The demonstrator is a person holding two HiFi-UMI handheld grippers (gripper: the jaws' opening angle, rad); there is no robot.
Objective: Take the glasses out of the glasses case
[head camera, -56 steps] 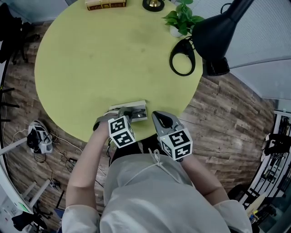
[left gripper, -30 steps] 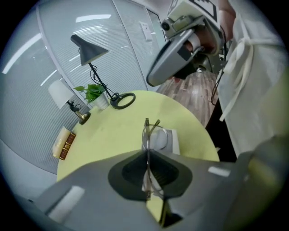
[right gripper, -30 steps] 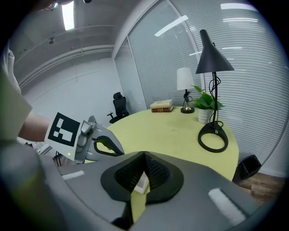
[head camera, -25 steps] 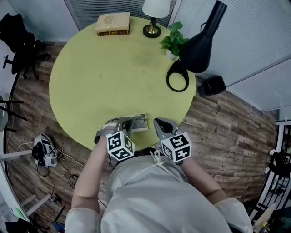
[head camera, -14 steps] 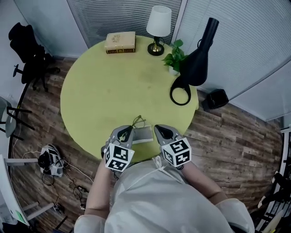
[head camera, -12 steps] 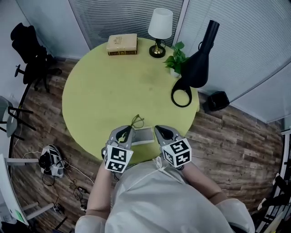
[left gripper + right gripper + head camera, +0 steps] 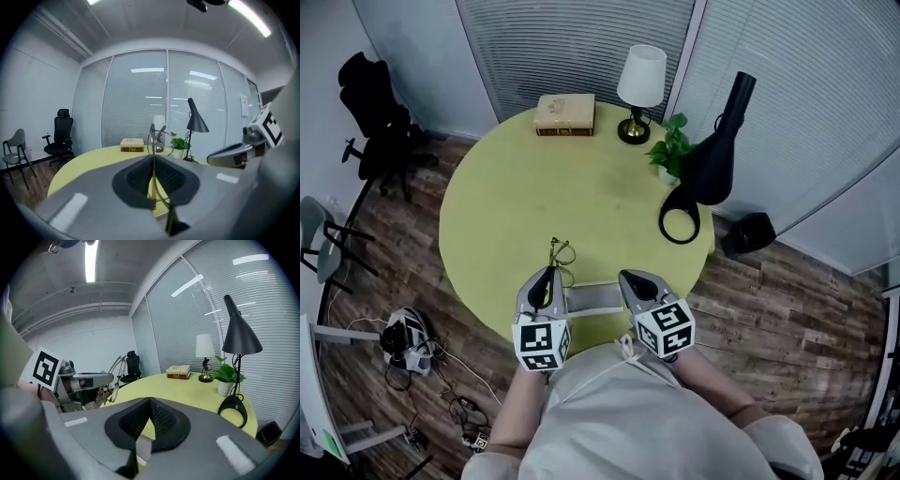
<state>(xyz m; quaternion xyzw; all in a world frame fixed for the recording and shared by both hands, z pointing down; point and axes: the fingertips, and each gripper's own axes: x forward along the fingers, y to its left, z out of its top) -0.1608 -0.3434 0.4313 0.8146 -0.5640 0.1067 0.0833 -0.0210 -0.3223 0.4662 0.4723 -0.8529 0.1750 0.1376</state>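
Note:
Thin gold-rimmed glasses (image 7: 560, 253) hang in the air above the near edge of the round yellow-green table (image 7: 525, 187). My left gripper (image 7: 547, 277) is shut on one temple of them. In the left gripper view the rim (image 7: 158, 139) sticks up past the closed jaws of that gripper (image 7: 153, 157). The grey glasses case (image 7: 592, 298) lies open at the table's near edge, between the two grippers. My right gripper (image 7: 626, 279) is at the case's right end, shut on its edge (image 7: 143, 446). The right gripper view shows the glasses (image 7: 114, 376) at its left.
At the table's far side lie a book (image 7: 564, 114), a white-shaded table lamp (image 7: 639, 84), a potted plant (image 7: 673, 155) and a black desk lamp (image 7: 712, 159) with a ring base. A black office chair (image 7: 380, 131) stands on the wood floor at the left.
The left gripper has lifted the glasses out of the case and carried them left and up. The right gripper has stayed at the case. The head camera has risen.

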